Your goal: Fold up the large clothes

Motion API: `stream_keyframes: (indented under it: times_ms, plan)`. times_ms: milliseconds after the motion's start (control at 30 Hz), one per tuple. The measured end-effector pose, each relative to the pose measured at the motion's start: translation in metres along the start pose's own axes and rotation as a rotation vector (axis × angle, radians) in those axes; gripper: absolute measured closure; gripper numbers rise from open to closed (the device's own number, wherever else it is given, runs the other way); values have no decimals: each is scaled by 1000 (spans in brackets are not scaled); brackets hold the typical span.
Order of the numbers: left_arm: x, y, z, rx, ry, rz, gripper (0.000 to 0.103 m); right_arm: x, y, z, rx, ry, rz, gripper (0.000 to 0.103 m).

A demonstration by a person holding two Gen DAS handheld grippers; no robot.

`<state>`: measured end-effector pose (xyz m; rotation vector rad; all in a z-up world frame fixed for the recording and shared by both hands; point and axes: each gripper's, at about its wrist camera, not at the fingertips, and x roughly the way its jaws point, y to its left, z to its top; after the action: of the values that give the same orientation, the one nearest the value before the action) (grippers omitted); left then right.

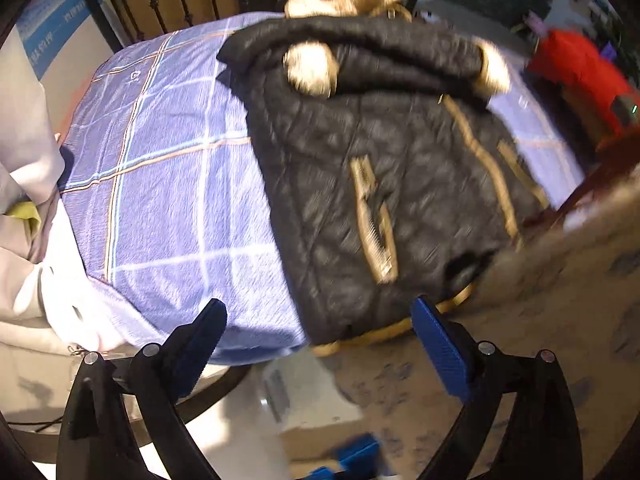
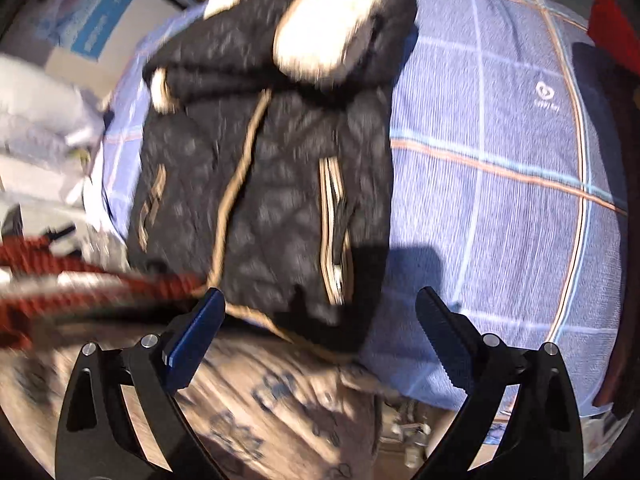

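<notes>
Wide-spread left gripper (image 1: 320, 344) fingers hold nothing; the black quilted jacket (image 1: 384, 184) lies on the checked sheet (image 1: 168, 184), hem overhanging (it could slide off). Right gripper (image 2: 320, 336) likewise gapes empty above the hem; a shallow pinch risks slipping.

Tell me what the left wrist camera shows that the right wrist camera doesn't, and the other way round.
Only the left wrist view shows black metal railings beyond the table and a bright red object at far right. Only the right wrist view shows a blurred red knitted sleeve crossing at left and a small white heart logo on the cloth. Both show the black quilted jacket with tan trim and cream fur cuffs lying on the blue checked cloth, with open blue-padded jaws.
</notes>
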<state>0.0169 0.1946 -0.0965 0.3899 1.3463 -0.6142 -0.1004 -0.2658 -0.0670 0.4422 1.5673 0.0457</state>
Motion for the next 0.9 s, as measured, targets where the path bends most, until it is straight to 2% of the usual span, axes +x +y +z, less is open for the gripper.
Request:
stream_keyframes:
  times_ms: [100,200,367,433,567,667,700,767,800,867,900]
  plan:
    - [30,9,-11,-56,26,7,13,22,0,-14,12,63,21,8]
    - [51,26,-11,-199,30,-64,15,39,-4,-21,54,90,44,8]
    - [80,35,-17,-338,50,-188,15,54,-18,-30,148,101,111,8]
    - [88,35,-20,-359,60,-224,15,58,-26,-33,196,94,135,8]
    - [101,31,-24,-342,91,-206,15,68,-45,-41,290,83,153,14]
    - [113,30,-25,-358,115,-198,15,77,-53,-46,322,89,151,14]
    - [116,31,-25,-367,122,-202,17,80,-55,-47,331,90,148,16]
    - [119,30,-22,-373,135,-215,27,87,-58,-48,354,94,167,20]
    - [119,28,-20,-369,137,-217,30,90,-59,-48,365,94,187,20]
    - [120,23,-15,-345,142,-215,43,97,-59,-47,378,102,207,21]
    - [121,21,-13,-336,148,-213,45,102,-60,-47,387,107,212,21]
